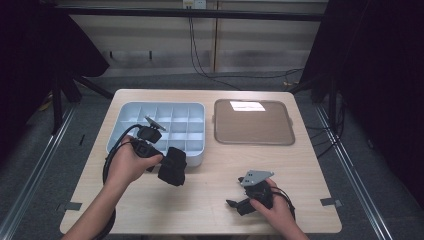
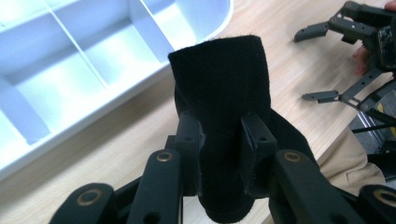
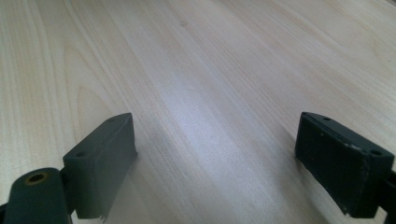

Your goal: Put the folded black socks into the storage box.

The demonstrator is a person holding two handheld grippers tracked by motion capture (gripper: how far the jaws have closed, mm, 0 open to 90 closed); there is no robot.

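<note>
At far left in the high view we see the compartmented white tray (image 1: pixel 194 109) near the table's (image 1: pixel 210 205) left side, with our left gripper (image 1: pixel 172 167) at its near right corner, clamped on a black folded cloth (image 1: pixel 173 166) that hangs just beside the tray's rim. The left gripper view adds what the high view cannot resolve: both pads press the cloth (image 2: pixel 219 107) from either side, its long axis running away from the camera, free end pointing toward the tray's (image 2: pixel 154 77) corner; the lower end of the cloth is cut off behind the jaws. To the right lies a flat brown tray (image 1: pixel 253 122), a bright glare on its far edge. Farther right and nearer us, our right gripper (image 1: pixel 235 202) rests low at the table, jaws spread apart with bare wood between them, as the right gripper view confirms. Whether the cloth touches the table we cannot tell.
</note>
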